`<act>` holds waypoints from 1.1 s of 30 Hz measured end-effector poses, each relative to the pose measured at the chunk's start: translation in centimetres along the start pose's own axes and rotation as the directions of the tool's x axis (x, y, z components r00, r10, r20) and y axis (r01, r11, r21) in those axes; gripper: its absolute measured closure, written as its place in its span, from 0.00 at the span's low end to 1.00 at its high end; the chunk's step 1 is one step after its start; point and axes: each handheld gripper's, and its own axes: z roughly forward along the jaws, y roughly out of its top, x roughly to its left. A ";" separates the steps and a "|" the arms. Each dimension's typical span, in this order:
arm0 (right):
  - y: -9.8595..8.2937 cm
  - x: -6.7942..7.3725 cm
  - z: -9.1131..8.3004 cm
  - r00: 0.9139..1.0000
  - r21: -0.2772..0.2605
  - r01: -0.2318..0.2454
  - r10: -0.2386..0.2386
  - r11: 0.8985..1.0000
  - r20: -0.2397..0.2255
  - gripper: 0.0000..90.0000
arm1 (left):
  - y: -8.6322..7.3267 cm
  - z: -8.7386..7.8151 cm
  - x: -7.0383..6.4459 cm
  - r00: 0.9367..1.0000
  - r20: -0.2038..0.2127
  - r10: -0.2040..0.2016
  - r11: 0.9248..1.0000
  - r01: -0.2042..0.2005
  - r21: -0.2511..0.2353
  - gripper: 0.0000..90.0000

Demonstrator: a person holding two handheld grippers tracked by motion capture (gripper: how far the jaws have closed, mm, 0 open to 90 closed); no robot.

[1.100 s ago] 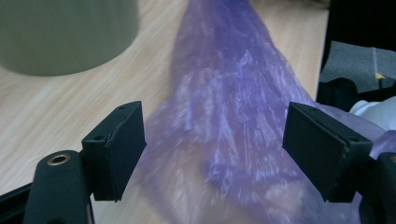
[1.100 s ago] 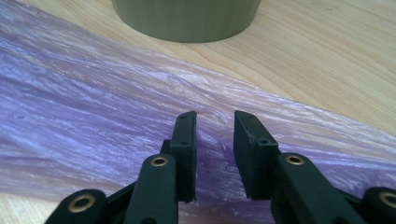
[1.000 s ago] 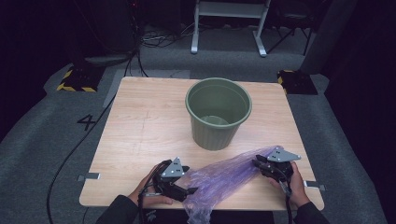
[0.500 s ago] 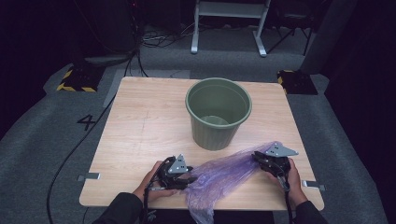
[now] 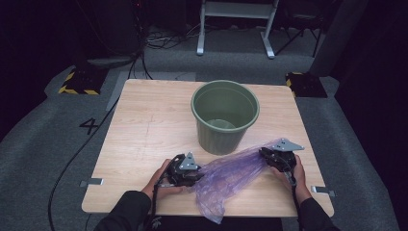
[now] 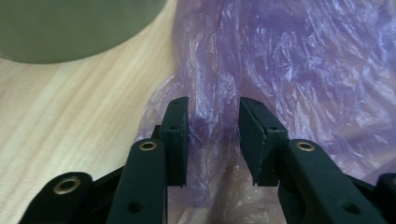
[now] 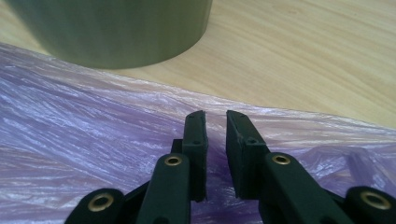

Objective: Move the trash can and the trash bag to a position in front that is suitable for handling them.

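A crumpled purple plastic bag (image 5: pixel 231 179) stretches across the table's near edge between my two grippers, with one end drooping over the front edge. My left gripper (image 5: pixel 195 175) pinches a bunched fold of the purple plastic bag (image 6: pixel 289 60) between its jaws (image 6: pixel 214 135). My right gripper (image 5: pixel 263 153) holds the bag's other end, its jaws nearly together (image 7: pixel 215 140) over the taut film (image 7: pixel 93 140). An empty green bin (image 5: pixel 225 139) stands upright just behind the bag, and its wall shows in the left gripper view (image 6: pixel 70 28) and the right gripper view (image 7: pixel 116 28).
The wooden table (image 5: pixel 144 125) has bare room to the left of and behind the bin. Metal brackets (image 5: pixel 91 182) stick out at its front corners. Grey carpet, cables and a white stand (image 5: pixel 235 24) lie beyond the table.
Both grippers have shifted slightly away from the front edge toward the bin, and the bag has been pulled flatter and tauter between them.
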 end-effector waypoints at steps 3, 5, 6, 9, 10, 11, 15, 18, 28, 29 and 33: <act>0.3 -0.1 0.5 1.000 -0.006 -0.004 0.004 1.000 0.009 0.86 | 0.1 0.1 0.4 1.000 -0.006 -0.001 1.000 0.001 0.004 0.72; 0.5 -0.2 0.7 1.000 -0.007 -0.005 0.006 1.000 0.014 0.84 | 0.1 0.3 0.7 1.000 -0.011 0.004 1.000 -0.004 0.003 0.72; 0.6 -0.2 0.7 1.000 -0.011 -0.009 0.009 1.000 0.017 0.83 | 0.1 0.3 0.8 1.000 -0.012 0.000 1.000 0.000 -0.002 0.72; 0.7 -0.2 0.6 1.000 -0.020 -0.005 0.006 1.000 0.016 0.80 | 0.2 0.3 1.4 1.000 -0.029 -0.006 1.000 0.006 0.001 0.73; 0.8 -0.3 0.5 1.000 -0.023 -0.007 0.007 1.000 0.018 0.76 | 0.2 0.3 1.6 0.999 -0.033 -0.010 1.000 0.010 0.001 0.73; 0.8 -0.3 0.3 1.000 -0.026 -0.008 0.008 1.000 0.019 0.71 | 0.1 0.3 1.9 0.999 -0.043 -0.011 1.000 0.010 -0.001 0.73; 1.1 -0.8 -1.2 0.999 -0.056 -0.024 0.025 0.998 0.031 0.51 | -0.1 0.2 2.4 0.998 -0.052 -0.025 1.000 0.025 -0.009 0.69; 0.9 -1.5 -2.9 0.998 -0.088 -0.047 0.051 0.995 0.046 0.41 | -0.2 -0.4 2.4 0.998 -0.055 -0.035 0.999 0.034 -0.026 0.55; -0.5 -4.0 -5.4 0.980 -0.114 -0.137 0.151 0.984 0.126 0.30 | -1.1 -4.5 3.0 0.995 -0.045 -0.083 0.992 0.079 -0.100 0.24; -0.5 -4.1 -5.2 0.980 -0.109 -0.144 0.157 0.984 0.121 0.29 | -1.3 -4.8 3.3 0.995 -0.053 -0.087 0.992 0.082 -0.100 0.23; -0.7 -4.3 -4.2 0.978 -0.063 -0.163 0.169 0.985 0.120 0.26 | -2.5 -6.1 4.7 0.986 -0.083 -0.142 0.984 0.131 -0.121 0.22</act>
